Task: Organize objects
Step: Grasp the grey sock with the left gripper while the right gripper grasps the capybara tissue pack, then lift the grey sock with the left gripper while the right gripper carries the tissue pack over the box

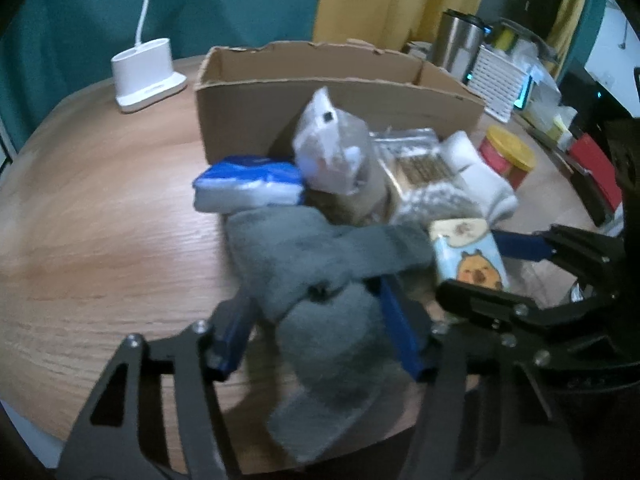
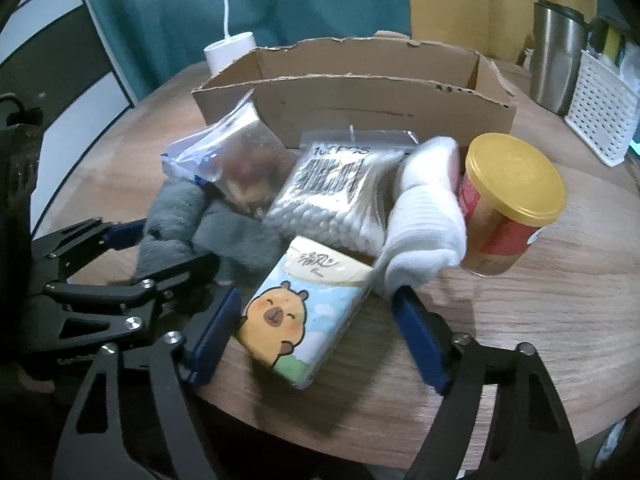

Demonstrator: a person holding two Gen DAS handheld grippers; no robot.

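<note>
Nearest, lower centre: soft, limp grey sock point(image 1: 320, 320) bunched between left gripper point(image 1: 316, 328) blue pads, apparently pinched mid-body; right gripper point(image 2: 316, 340) jaws spread, straddling light, squashable capybara-printed tissue pack point(image 2: 304, 316), untouched.

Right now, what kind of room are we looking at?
Probably a home, perhaps a bedroom or living room: a round wooden table holding socks and tissues, with curtains behind and a steel mug.

Wood-grain table point(image 2: 540, 320), torn cardboard box point(image 2: 380, 108), fuzzy grey cloth point(image 1: 320, 264), glossy tissue pack point(image 2: 304, 316)
</note>
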